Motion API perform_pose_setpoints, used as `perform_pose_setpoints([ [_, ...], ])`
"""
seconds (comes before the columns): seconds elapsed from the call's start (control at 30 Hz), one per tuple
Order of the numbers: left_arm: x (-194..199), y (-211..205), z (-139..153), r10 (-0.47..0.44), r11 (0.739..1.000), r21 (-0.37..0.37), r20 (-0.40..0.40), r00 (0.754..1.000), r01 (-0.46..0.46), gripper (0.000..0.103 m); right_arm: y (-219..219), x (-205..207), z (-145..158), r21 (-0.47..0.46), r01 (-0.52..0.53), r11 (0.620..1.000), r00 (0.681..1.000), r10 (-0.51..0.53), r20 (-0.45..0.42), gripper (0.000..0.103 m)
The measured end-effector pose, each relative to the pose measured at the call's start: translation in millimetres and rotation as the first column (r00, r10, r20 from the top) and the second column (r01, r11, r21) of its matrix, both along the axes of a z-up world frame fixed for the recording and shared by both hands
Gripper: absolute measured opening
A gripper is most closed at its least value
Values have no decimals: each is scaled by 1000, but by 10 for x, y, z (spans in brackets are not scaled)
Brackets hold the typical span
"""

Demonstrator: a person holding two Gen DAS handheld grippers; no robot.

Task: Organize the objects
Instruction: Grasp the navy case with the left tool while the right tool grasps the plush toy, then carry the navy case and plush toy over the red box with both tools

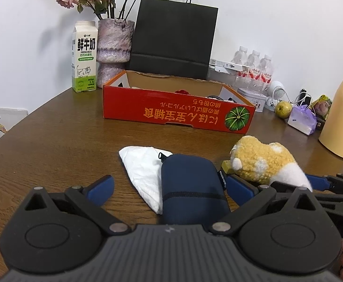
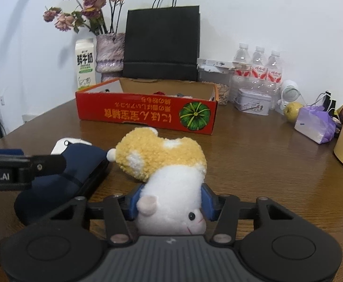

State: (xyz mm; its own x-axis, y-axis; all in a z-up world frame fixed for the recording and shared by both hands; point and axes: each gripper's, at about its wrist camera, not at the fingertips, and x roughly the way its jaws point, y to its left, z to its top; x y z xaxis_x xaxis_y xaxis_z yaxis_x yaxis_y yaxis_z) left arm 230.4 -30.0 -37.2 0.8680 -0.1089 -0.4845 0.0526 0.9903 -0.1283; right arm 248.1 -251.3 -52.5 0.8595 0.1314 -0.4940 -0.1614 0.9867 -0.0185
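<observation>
The right gripper has its fingers clenched on the white head end of the plush hamster, which lies on the table just in front of the red pumpkin box. The left gripper is released, straddling the navy pouch beside the hamster. The soft pile may compress and slip once lifted, or the drooping yellow body could snag the box's near wall.

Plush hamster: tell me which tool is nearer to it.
Right. The right tool has its blue pads pressed against both sides of the plush hamster. The left tool stands open around the navy pouch, beside the toy.
</observation>
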Motion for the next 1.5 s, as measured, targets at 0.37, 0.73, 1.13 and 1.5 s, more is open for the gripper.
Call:
perform_pose_setpoints([
  [0.37,-9,-40,-38,-21,1000,21,-9,1000,21,103,-72,-157,61,-4,51,999,994,-51,95,48],
  [0.73,55,-162,-157,-55,995,75,-91,994,62,103,-322,-310,74,20,100,995,986,-101,131,48],
  [1.13,61,-298,-193,-48,990,126,-136,989,65,103,-352,-329,67,26,98,995,985,-101,140,48],
  [1.5,25,-399,-210,-57,987,139,-148,987,78,78,-362,-329,57,27,96,995,986,-99,133,48],
])
